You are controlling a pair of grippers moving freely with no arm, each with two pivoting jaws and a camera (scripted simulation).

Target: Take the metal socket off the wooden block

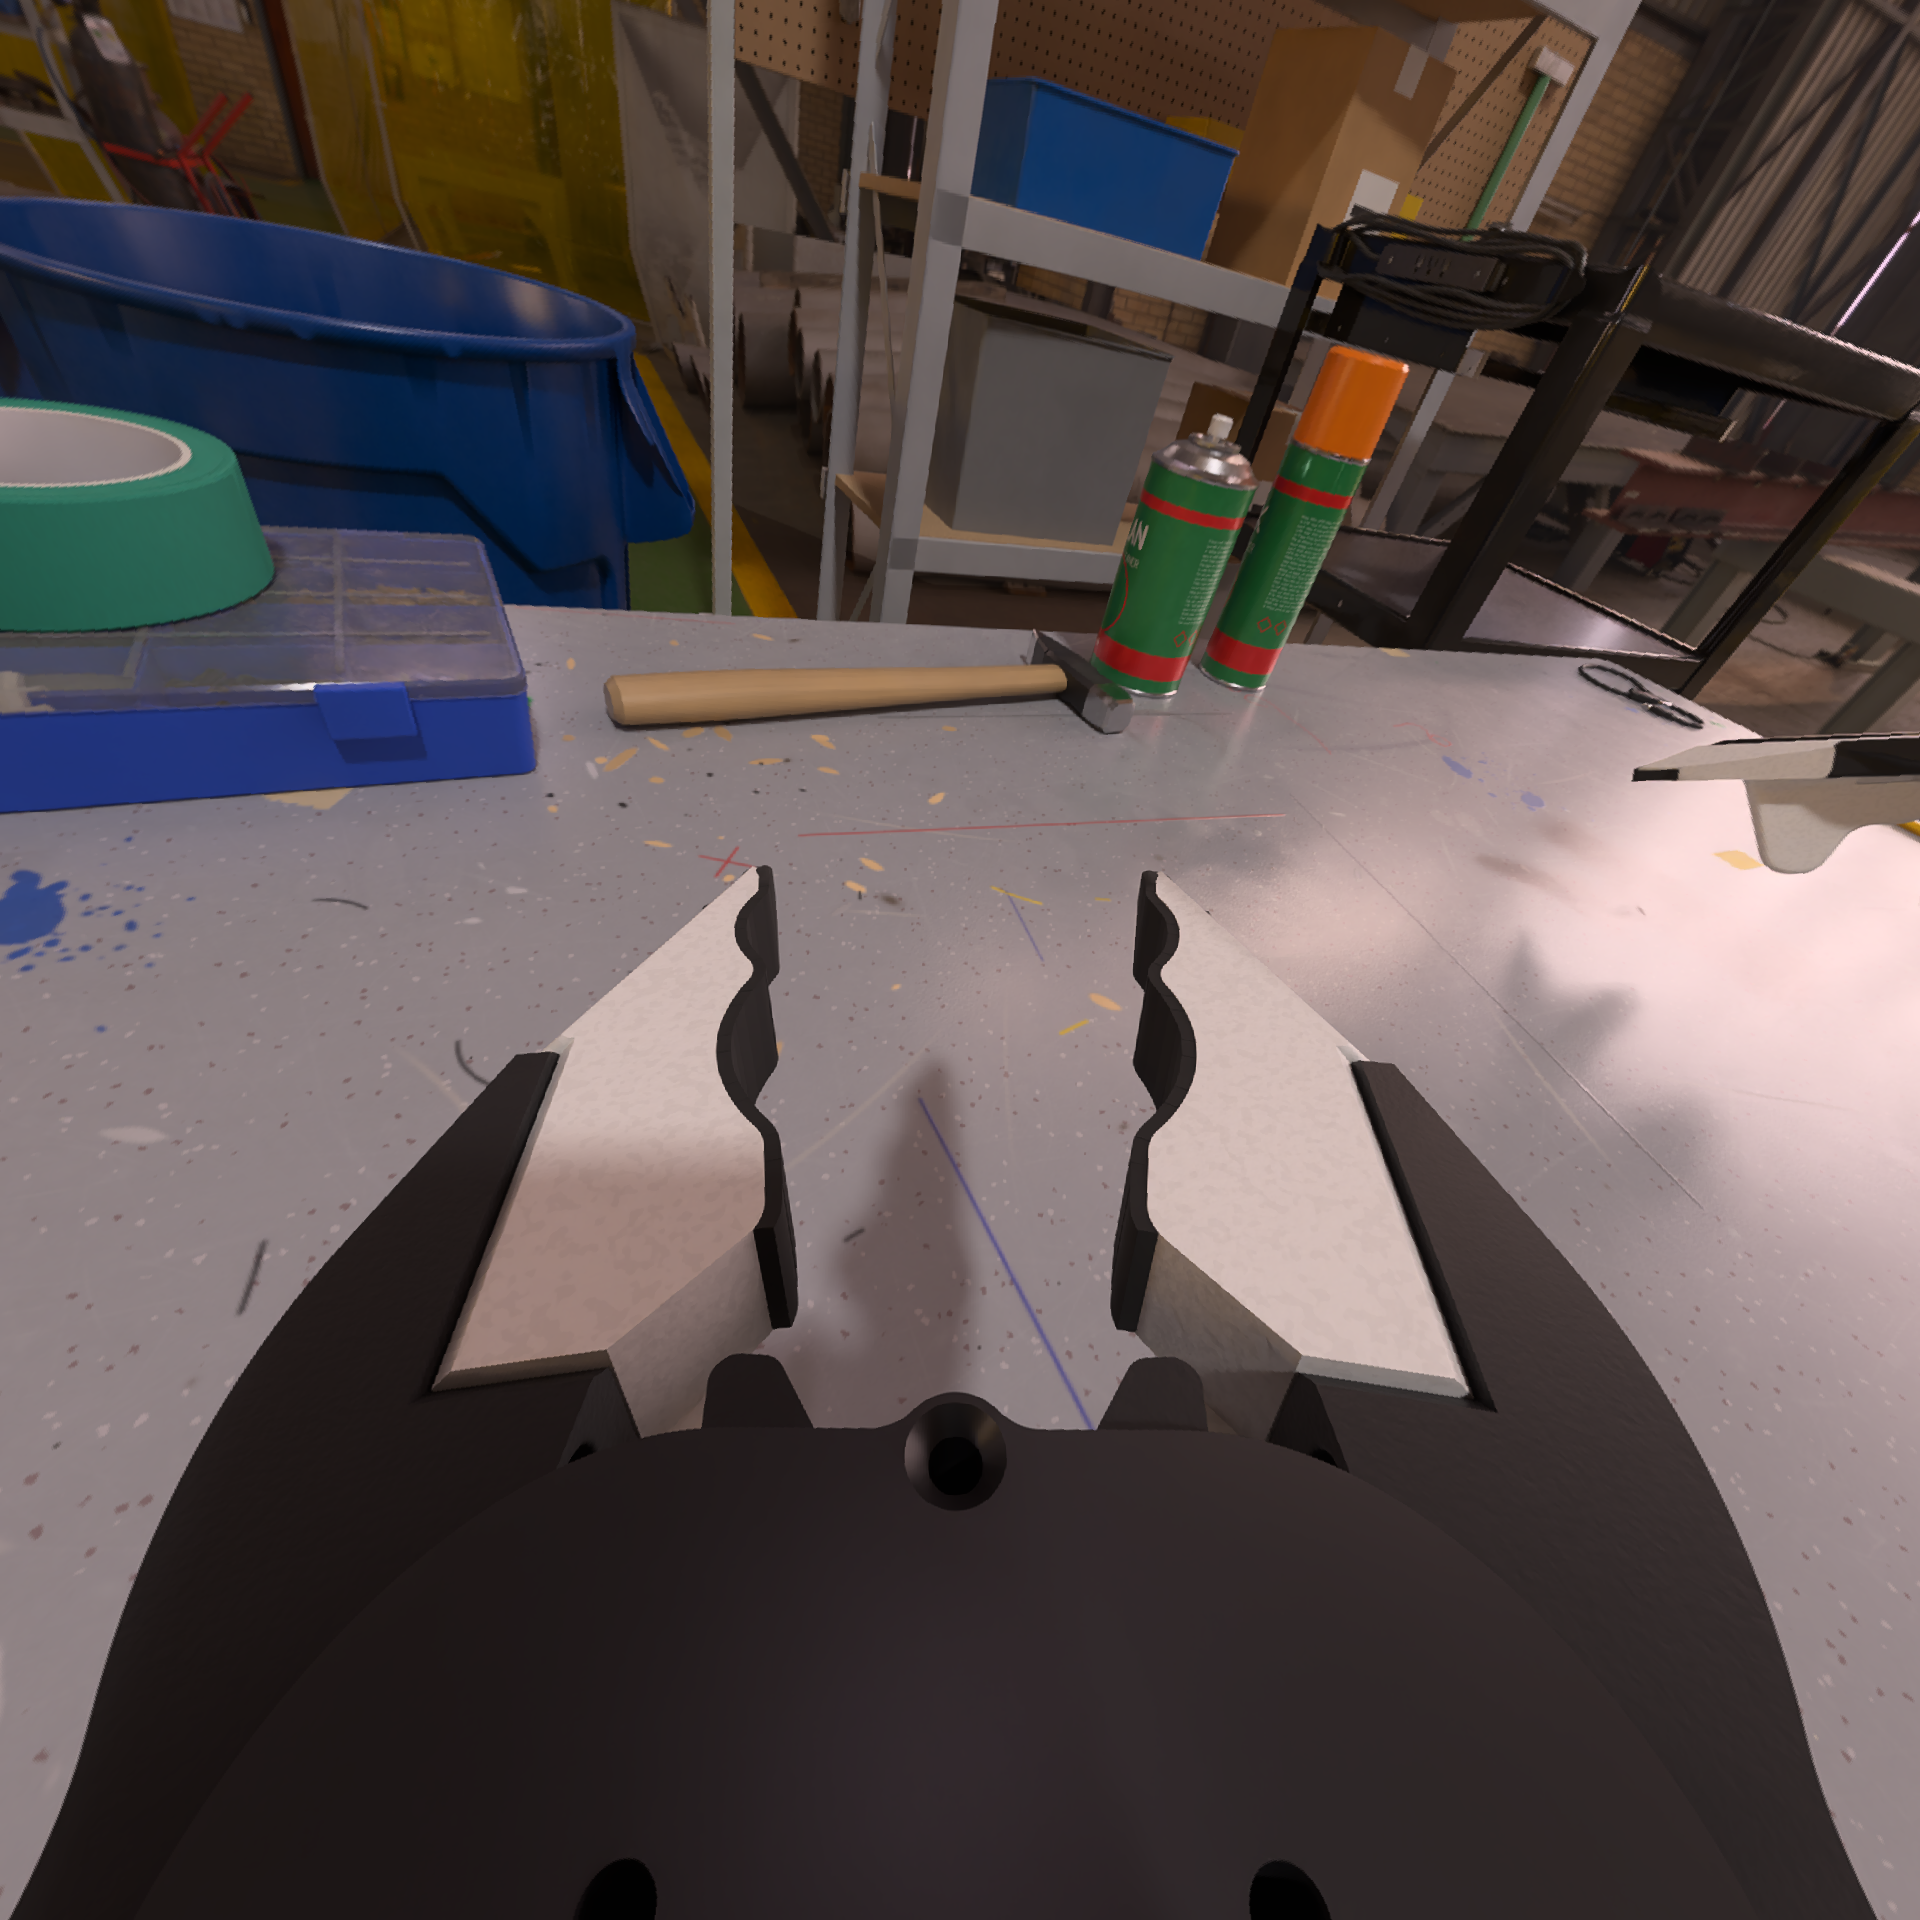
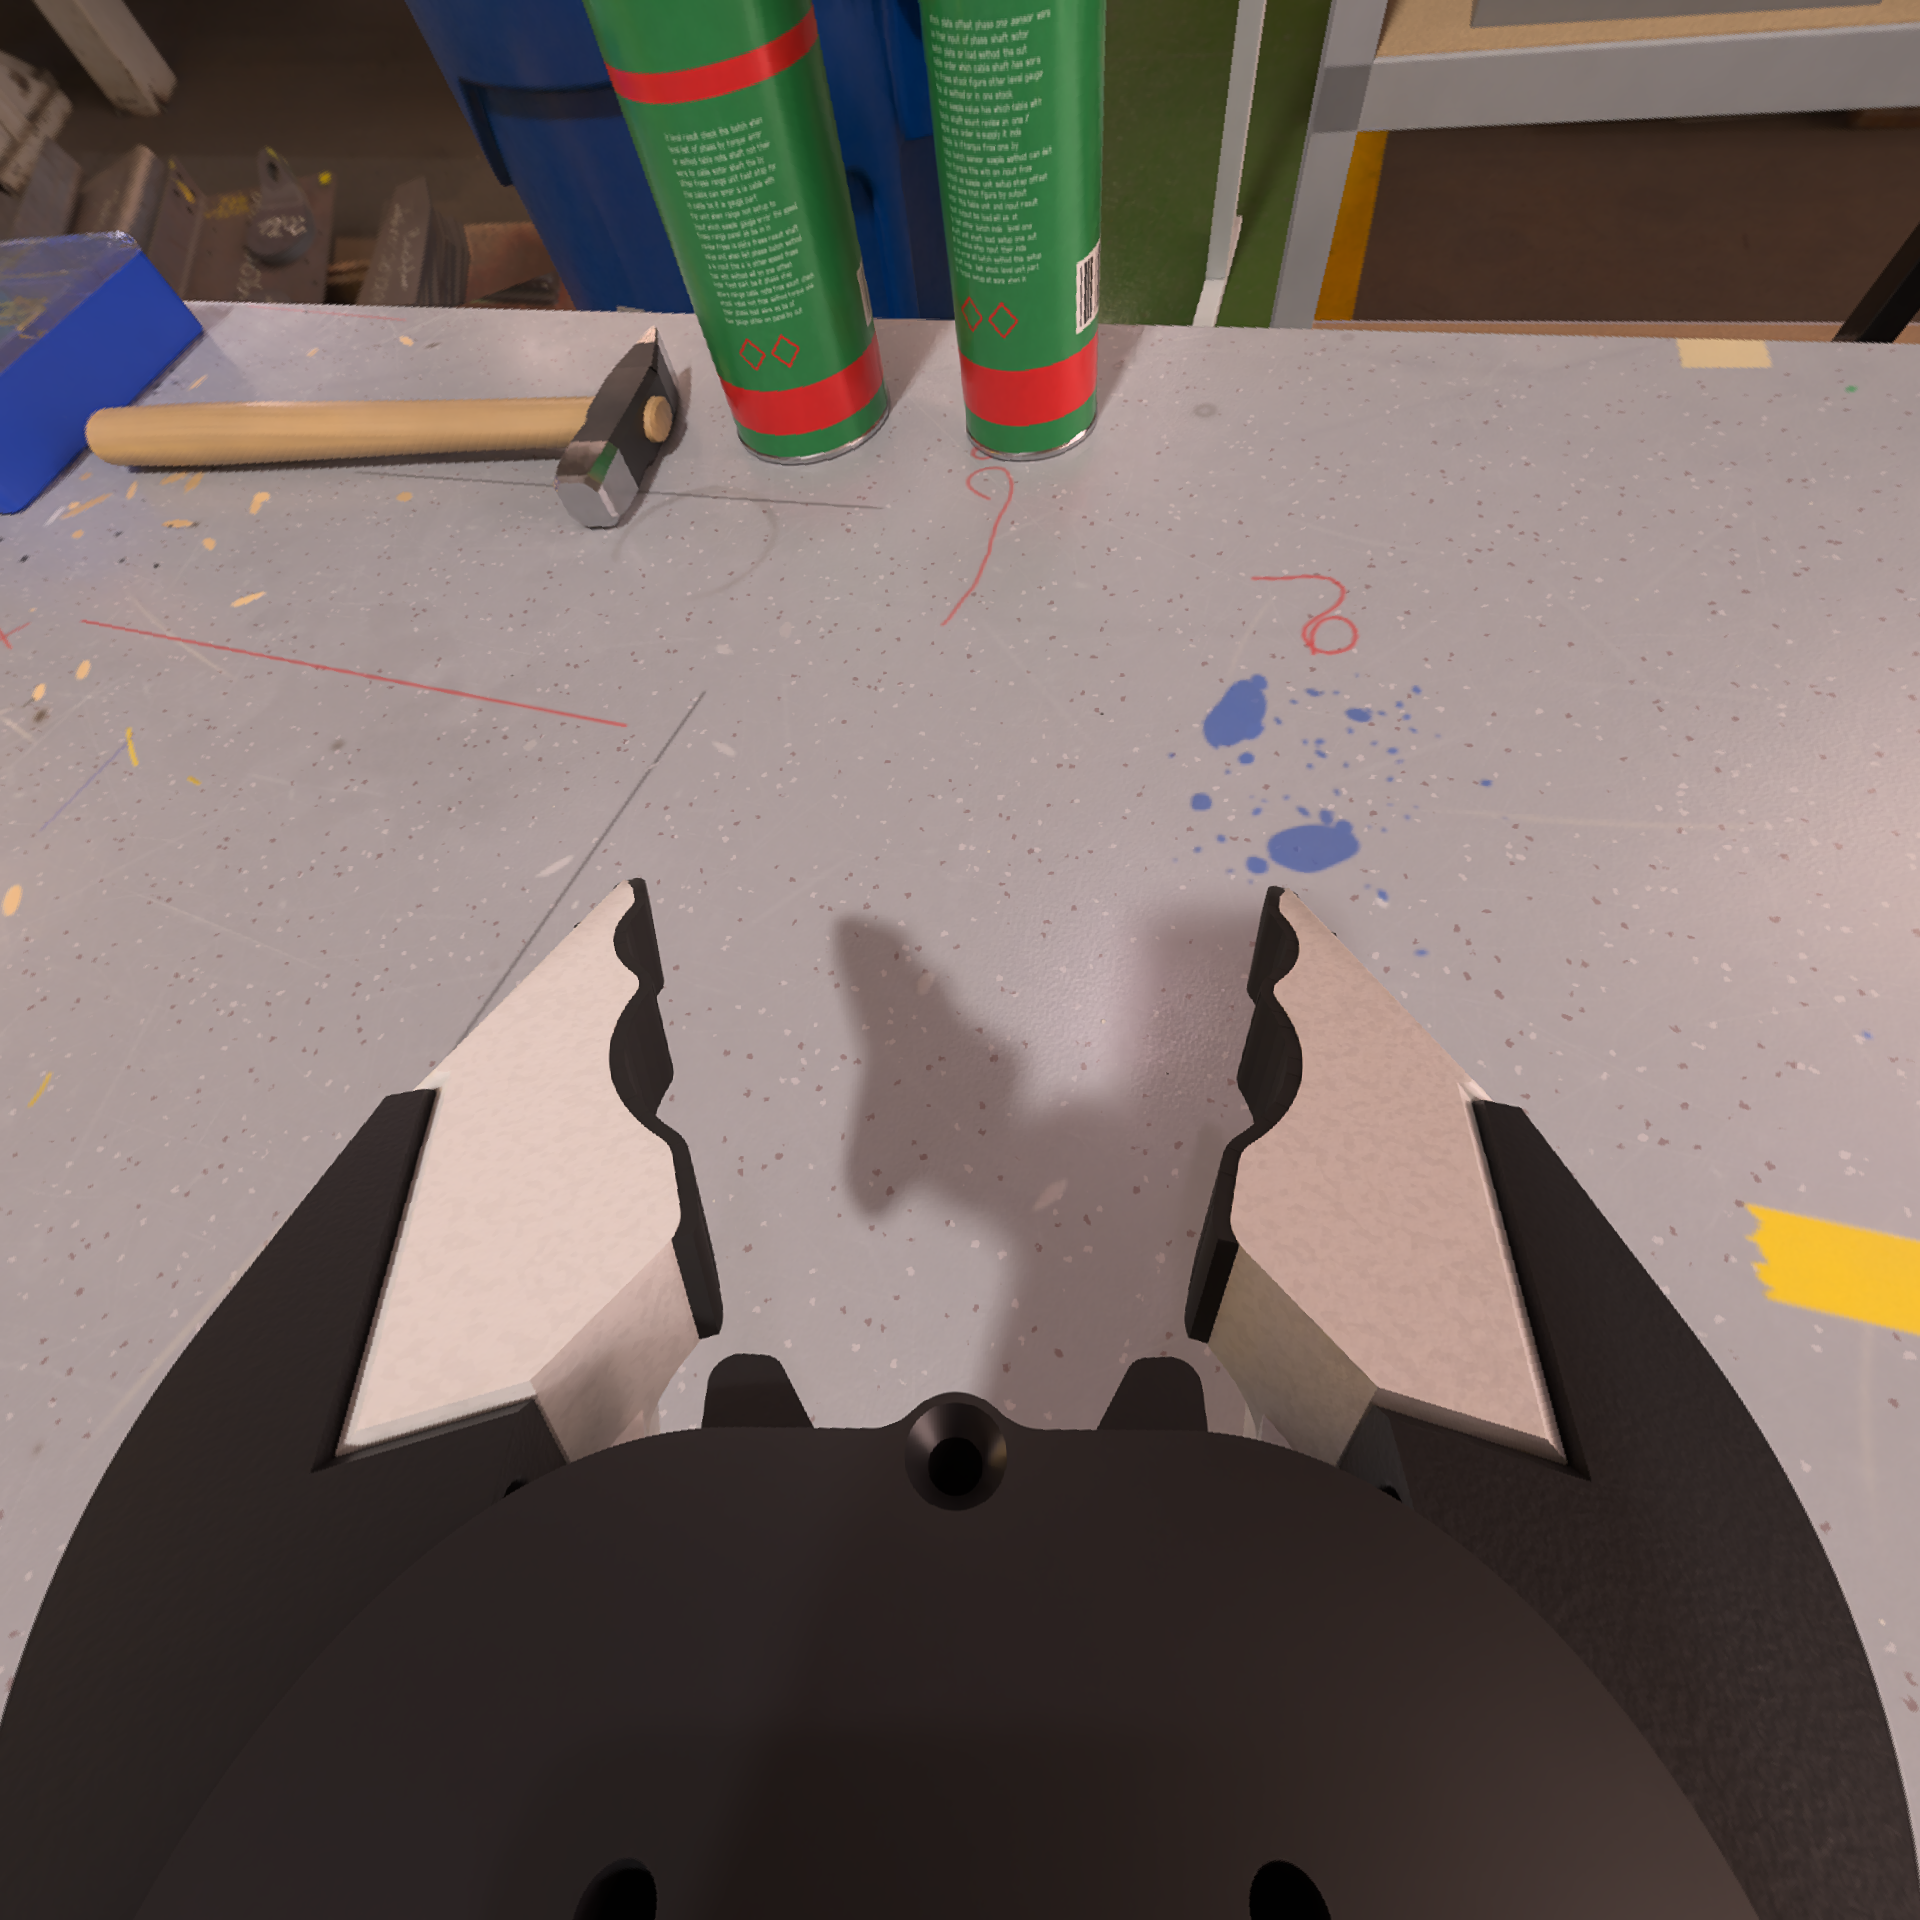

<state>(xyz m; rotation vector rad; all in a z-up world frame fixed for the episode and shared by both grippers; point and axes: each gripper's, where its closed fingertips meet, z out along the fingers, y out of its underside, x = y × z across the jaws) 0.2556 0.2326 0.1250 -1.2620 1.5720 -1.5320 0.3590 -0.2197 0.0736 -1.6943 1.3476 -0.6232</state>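
Observation:
Neither the metal socket nor the wooden block shows in either view. My left gripper point(image 1: 954, 878) is open and empty, held above the grey speckled table point(image 1: 1351, 1039). My right gripper point(image 2: 954, 888) is open wider and empty, also above the table point(image 2: 1039, 675). The tip of the right gripper's finger point(image 1: 1766, 774) shows at the right edge of the left wrist view.
A wooden-handled hammer point(image 1: 831, 691) point(image 2: 343, 428) lies near the far edge. Two green spray cans point(image 1: 1179, 561) point(image 2: 790, 260) stand beside it. A blue parts case point(image 1: 260, 686) with a green tape roll point(image 1: 114, 520) sits far left. A blue bin point(image 1: 364, 353) and shelving point(image 1: 1039, 312) stand beyond the table.

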